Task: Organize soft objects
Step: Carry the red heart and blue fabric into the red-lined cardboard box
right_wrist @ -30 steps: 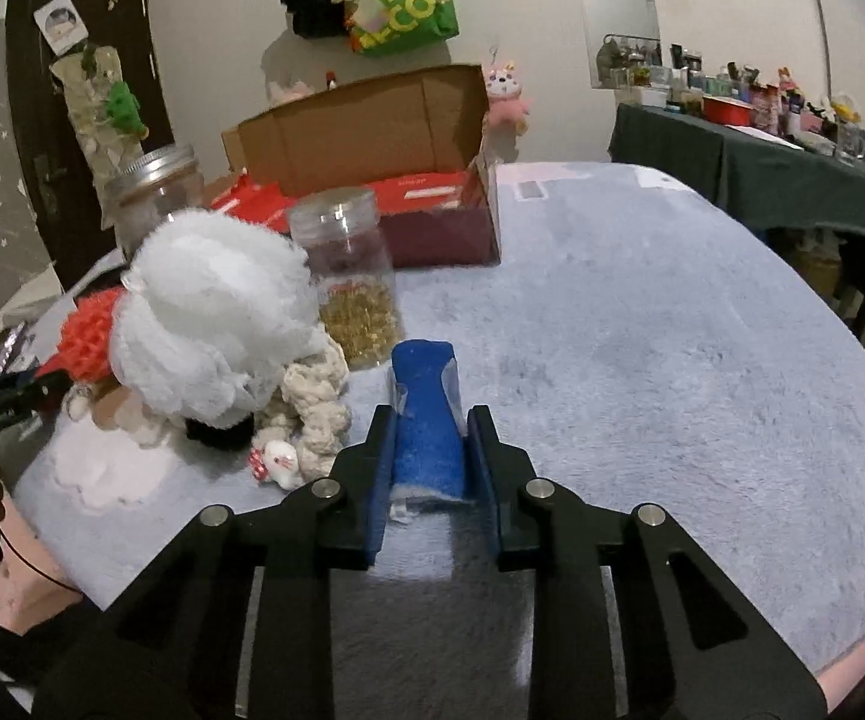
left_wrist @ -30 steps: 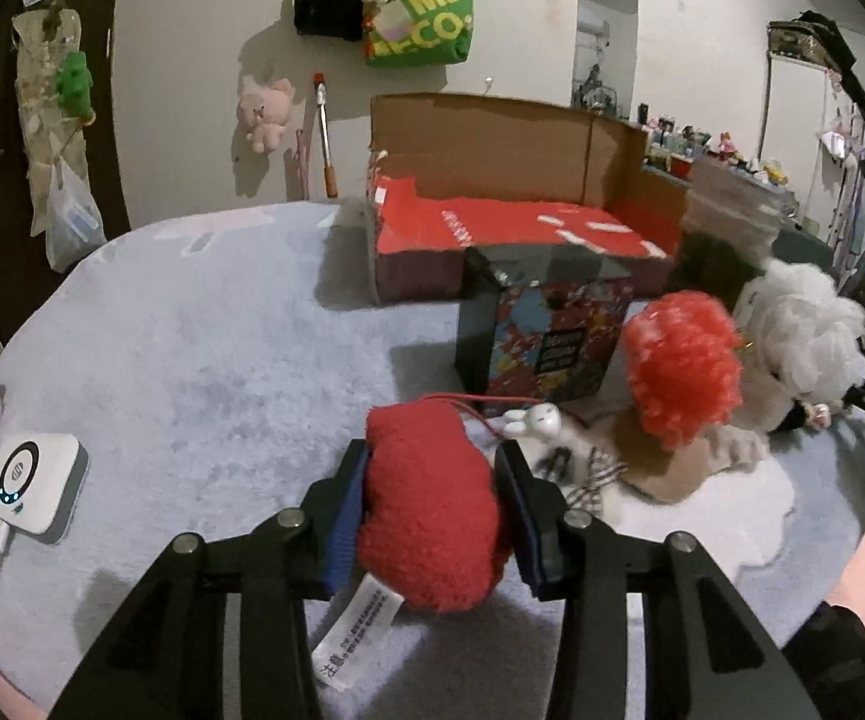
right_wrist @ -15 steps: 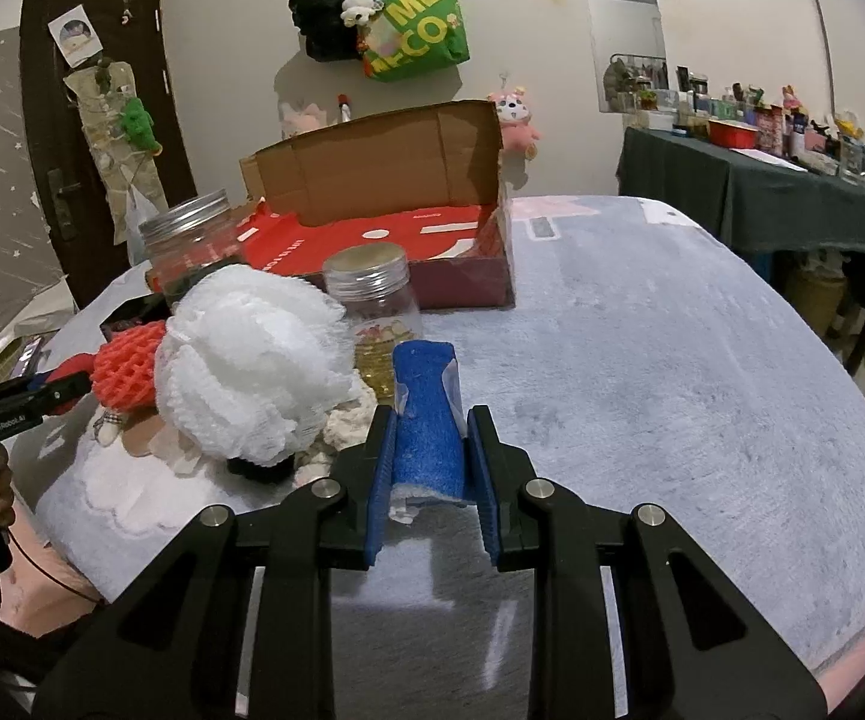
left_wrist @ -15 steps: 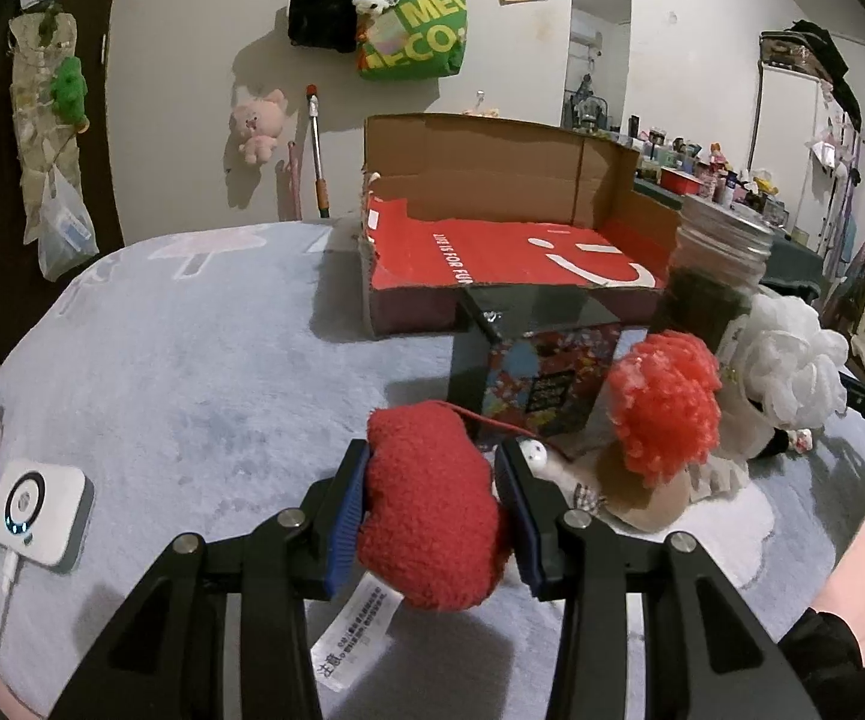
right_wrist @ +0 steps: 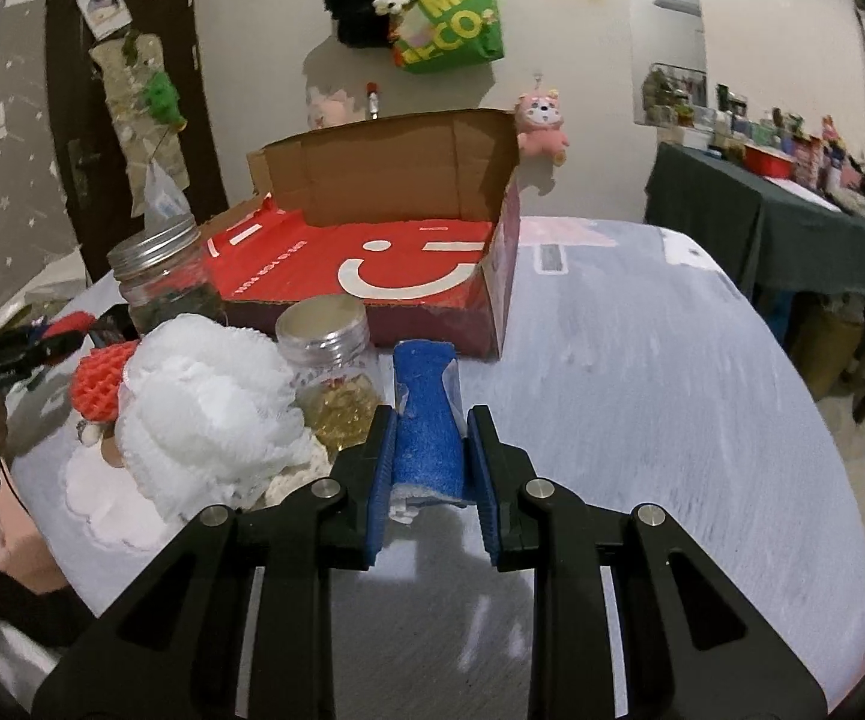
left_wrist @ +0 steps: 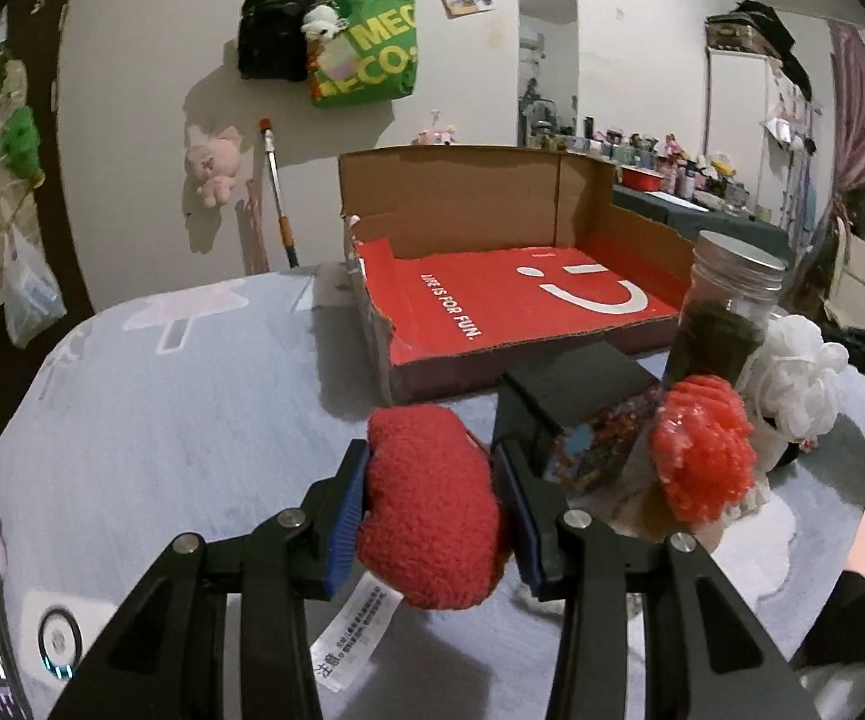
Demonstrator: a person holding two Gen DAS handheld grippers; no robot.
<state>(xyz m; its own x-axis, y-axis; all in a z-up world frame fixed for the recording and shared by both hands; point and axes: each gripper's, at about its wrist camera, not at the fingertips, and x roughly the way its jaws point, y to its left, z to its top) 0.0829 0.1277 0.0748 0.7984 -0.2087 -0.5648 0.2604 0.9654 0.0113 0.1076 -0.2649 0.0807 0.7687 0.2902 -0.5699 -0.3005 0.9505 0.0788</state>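
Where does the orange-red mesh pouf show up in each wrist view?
Left wrist: the orange-red mesh pouf sits right of centre, right of the held red plush.
Right wrist: the pouf peeks out at left, behind the white pouf.
Shared landmark: the open cardboard box.

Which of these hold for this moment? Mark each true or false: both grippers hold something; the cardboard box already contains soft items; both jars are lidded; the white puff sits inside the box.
1. Both hold something: true. The left gripper clamps a red plush; the right gripper clamps a blue foam piece.
2. False: the cardboard box shows only its red floor.
3. True: the dark-filled jar and the gold-filled jar carry metal lids.
4. False: the white puff sits outside, in front.
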